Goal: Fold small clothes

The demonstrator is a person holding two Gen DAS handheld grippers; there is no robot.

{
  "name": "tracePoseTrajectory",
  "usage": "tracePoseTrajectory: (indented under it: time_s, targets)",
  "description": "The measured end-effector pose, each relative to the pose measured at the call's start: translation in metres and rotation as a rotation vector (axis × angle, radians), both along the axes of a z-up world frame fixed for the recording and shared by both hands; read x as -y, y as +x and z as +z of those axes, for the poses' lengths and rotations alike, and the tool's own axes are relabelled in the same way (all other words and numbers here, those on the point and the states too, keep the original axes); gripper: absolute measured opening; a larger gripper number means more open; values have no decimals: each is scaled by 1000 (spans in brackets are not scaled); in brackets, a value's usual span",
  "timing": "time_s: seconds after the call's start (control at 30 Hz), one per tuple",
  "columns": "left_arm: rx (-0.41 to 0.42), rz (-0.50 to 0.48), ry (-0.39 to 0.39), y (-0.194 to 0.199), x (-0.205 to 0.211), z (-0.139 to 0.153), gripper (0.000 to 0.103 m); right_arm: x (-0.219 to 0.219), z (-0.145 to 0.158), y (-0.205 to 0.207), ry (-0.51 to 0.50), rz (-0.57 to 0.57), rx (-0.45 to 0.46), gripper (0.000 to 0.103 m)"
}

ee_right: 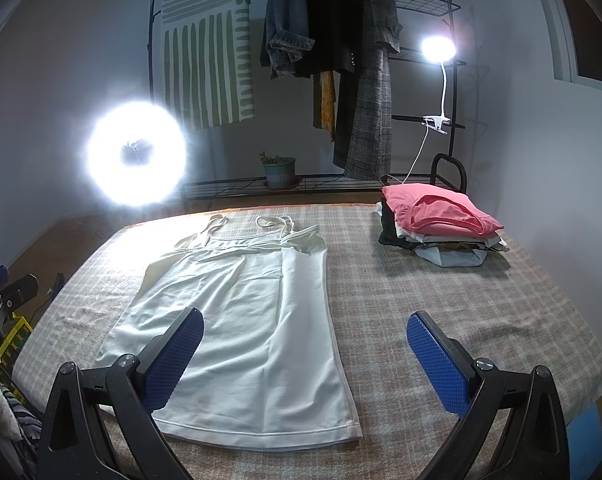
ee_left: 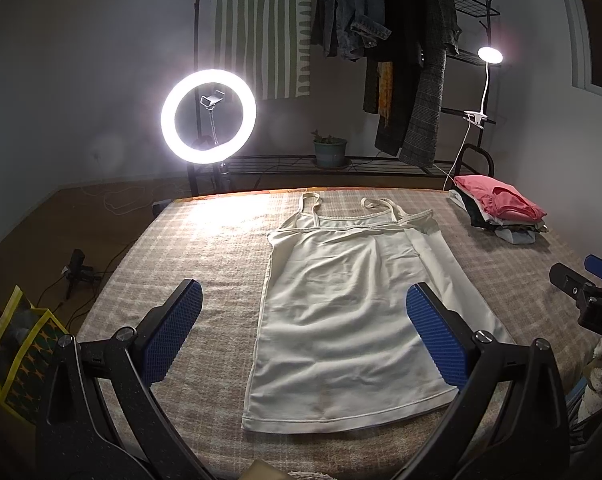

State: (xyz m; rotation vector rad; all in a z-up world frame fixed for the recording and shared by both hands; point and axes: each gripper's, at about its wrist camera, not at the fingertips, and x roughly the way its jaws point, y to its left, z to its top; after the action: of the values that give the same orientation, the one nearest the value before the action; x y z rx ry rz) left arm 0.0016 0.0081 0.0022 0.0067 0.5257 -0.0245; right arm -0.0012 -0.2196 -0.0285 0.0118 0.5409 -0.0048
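Note:
A white strappy camisole top (ee_left: 341,312) lies flat on the checked table cover, straps at the far end, hem near me; one long side is folded over the body. It also shows in the right wrist view (ee_right: 241,332). My left gripper (ee_left: 305,300) is open and empty, held above the top's near half. My right gripper (ee_right: 305,328) is open and empty, above the top's right edge near the hem. The right gripper's body (ee_left: 589,296) shows at the right edge of the left wrist view.
A stack of folded clothes with a pink top (ee_right: 441,216) sits at the table's far right (ee_left: 501,208). A ring light (ee_left: 208,116), clip lamp (ee_right: 438,51), clothes rack (ee_right: 341,60) and potted plant (ee_left: 330,150) stand behind the table. A yellow bag (ee_left: 17,352) is left of the table.

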Motion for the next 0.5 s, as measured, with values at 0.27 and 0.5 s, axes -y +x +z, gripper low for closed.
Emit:
tracePoseTrajectory:
  time_s: [0.27,0.5]
  targets:
    - [-1,-1,-2,0,-1,0,103,0,0,0,1,0,-3,103]
    - [-1,-1,-3,0,-1,0,103,-1,-2,1,2,0,-6,103]
